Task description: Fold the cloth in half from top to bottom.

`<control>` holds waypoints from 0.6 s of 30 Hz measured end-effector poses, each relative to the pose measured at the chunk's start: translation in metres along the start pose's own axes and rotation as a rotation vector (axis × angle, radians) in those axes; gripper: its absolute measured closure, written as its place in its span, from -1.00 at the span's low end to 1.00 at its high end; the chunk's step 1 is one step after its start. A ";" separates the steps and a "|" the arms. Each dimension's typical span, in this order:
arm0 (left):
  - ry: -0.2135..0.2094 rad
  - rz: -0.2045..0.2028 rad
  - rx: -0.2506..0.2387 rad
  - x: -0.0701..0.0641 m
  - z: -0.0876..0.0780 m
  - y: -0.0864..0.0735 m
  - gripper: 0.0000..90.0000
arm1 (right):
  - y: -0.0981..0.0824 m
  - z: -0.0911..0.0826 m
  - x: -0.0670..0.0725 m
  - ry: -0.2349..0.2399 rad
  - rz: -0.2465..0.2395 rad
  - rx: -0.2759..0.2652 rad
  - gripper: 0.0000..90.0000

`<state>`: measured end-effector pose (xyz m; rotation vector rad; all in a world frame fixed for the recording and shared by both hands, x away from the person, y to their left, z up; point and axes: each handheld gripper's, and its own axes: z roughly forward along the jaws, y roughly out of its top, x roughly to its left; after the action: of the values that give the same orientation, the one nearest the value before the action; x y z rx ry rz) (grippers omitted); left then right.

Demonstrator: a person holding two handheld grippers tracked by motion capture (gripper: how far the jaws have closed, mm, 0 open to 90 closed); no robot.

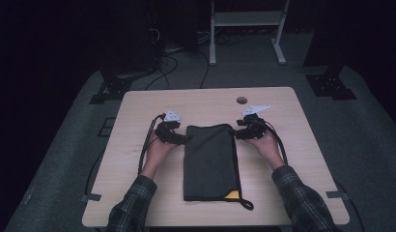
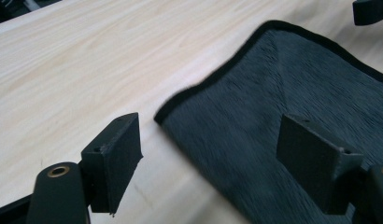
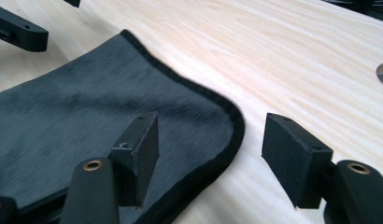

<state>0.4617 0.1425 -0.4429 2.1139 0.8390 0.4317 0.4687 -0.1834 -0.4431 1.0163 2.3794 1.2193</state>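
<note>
A dark grey folded cloth (image 1: pixel 208 162) with black edging lies lengthwise in the middle of the wooden table (image 1: pixel 138 106). A yellow tag (image 1: pixel 232 195) and a black cord loop (image 1: pixel 247 203) sit at its near right corner. My left gripper (image 1: pixel 179 137) is at the cloth's far left corner, jaws apart. In the left gripper view the cloth (image 2: pixel 283 107) has its corner between the spread jaws of the gripper (image 2: pixel 210 135), untouched by the pads. My right gripper (image 1: pixel 237 134) is at the far right corner. There the cloth (image 3: pixel 87 112) reaches between the open jaws of the gripper (image 3: pixel 210 128).
A round cable hole (image 1: pixel 241 100) is in the table near its far edge. Bare wood (image 1: pixel 292 145) lies on both sides of the cloth. A white metal frame (image 1: pixel 247 29) and cables (image 1: pixel 162 63) stand on the floor beyond the table.
</note>
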 end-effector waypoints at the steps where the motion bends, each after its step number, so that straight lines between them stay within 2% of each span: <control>1: 0.008 0.012 0.011 0.002 0.005 0.002 -0.51 | 0.001 0.001 -0.001 -0.011 -0.003 -0.008 -0.18; 8: 0.048 0.004 0.057 0.019 0.024 0.005 -0.33 | 0.002 0.024 -0.013 -0.039 0.014 0.017 -0.14; 9: 0.048 -0.018 0.061 0.023 0.027 0.003 -0.33 | 0.000 0.026 -0.014 -0.043 0.017 0.021 -0.13; 12: 0.046 -0.047 0.073 0.029 0.033 -0.001 -0.28 | -0.005 0.033 -0.018 -0.042 0.035 0.035 -0.10; 14: 0.047 -0.046 0.084 0.029 0.036 -0.001 -0.27 | -0.008 0.037 -0.019 -0.049 0.026 0.047 -0.09; 18: 0.059 -0.009 0.121 0.029 0.041 -0.001 -0.22 | -0.010 0.042 -0.019 -0.053 0.014 0.059 -0.05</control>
<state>0.5051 0.1403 -0.4682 2.2166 0.9286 0.4507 0.4996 -0.1750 -0.4780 1.0708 2.3850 1.1186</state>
